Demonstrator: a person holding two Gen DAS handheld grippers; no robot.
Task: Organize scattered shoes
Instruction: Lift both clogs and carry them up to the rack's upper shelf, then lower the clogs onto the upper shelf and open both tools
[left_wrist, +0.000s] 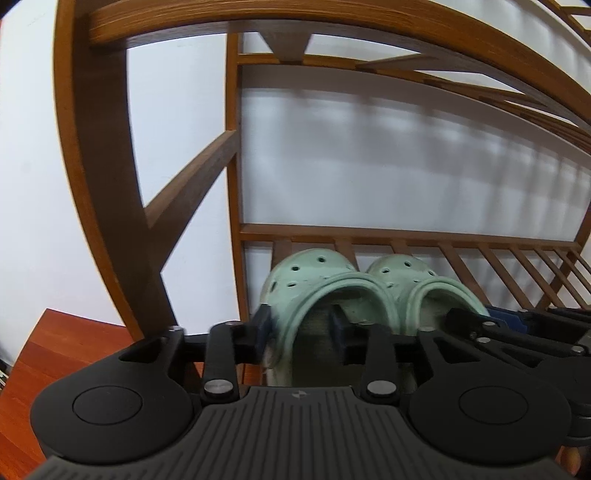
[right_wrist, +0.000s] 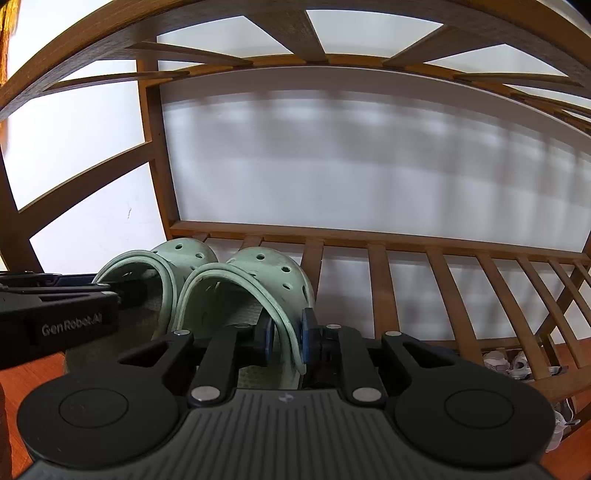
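Left hand-held gripper (left_wrist: 301, 325) straddling left clog's (left_wrist: 314, 291) wall, right hand-held gripper (right_wrist: 288, 334) — pinching right clog (right_wrist: 255, 291)

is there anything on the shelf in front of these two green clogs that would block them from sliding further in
Nothing visible does. The slatted shelf ahead of the left clog and right clog shows only bare slats up to the back rail. The left gripper and right gripper each straddle a clog's wall.
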